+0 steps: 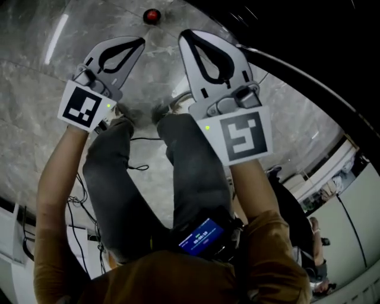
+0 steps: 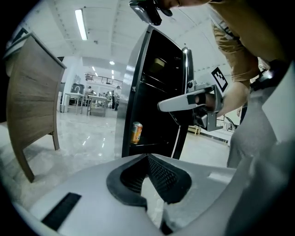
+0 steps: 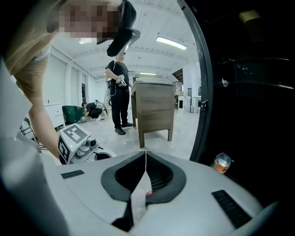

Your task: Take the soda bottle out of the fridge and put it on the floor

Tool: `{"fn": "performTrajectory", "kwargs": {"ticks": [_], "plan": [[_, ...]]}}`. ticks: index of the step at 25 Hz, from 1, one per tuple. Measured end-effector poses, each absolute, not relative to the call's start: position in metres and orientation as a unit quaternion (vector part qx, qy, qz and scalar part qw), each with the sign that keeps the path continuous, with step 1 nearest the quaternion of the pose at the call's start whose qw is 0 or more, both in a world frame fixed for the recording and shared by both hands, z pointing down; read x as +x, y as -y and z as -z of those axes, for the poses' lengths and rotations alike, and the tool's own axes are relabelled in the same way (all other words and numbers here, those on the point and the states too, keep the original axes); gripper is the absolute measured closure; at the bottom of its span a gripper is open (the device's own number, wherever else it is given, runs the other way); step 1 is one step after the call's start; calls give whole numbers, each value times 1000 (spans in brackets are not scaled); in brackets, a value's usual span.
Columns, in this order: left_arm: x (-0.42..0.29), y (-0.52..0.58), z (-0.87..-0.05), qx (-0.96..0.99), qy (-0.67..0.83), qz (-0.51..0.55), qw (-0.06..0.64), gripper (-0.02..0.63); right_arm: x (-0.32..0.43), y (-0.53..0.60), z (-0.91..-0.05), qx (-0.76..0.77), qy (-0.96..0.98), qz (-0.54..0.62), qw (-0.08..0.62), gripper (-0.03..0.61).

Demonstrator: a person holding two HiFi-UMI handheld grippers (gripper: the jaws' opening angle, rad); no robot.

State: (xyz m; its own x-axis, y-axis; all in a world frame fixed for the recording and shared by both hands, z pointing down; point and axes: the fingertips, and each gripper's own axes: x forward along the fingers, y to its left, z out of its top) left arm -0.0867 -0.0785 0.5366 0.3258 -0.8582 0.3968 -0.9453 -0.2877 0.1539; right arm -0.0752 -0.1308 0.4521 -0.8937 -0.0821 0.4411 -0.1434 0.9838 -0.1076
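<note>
The black fridge (image 2: pixel 154 87) stands with its door open, and an orange can (image 2: pixel 135 132) sits on a low shelf inside. The right gripper view has the fridge (image 3: pixel 249 92) at the right with the same can (image 3: pixel 222 162) low in it. No soda bottle shows clearly. A small red round thing (image 1: pixel 152 16) lies on the floor ahead; I cannot tell what it is. My left gripper (image 1: pixel 138 43) and right gripper (image 1: pixel 185 35) are held up side by side over my knees. Both are shut with nothing in them, their jaws meeting at the tips (image 2: pixel 147 156) (image 3: pixel 145 153).
A wooden table (image 3: pixel 154 108) stands on the pale glossy floor, and its side panel (image 2: pixel 32 92) fills the left of the left gripper view. A person in black (image 3: pixel 119 92) stands behind it. Cables (image 1: pixel 135 167) trail on the floor by my legs.
</note>
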Motion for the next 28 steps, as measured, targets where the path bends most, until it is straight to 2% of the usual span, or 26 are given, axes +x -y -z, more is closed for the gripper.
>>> {"fn": "performTrajectory", "kwargs": {"ticks": [11,19,24,28], "plan": [[-77,70,-432,787,576,-108,194,611,-87,115,-340,62,972,-85,210,575],[-55,50,-398,790,569,-133,187,612,-70,103,-322,68,966,-110,222,575],[-73,38,-353,727,642,-57,237,611,-64,110,-292,85,966,-115,215,575],[-83,44,-316,720,653,-52,230,612,-57,124,-251,104,967,-109,203,575]]}}
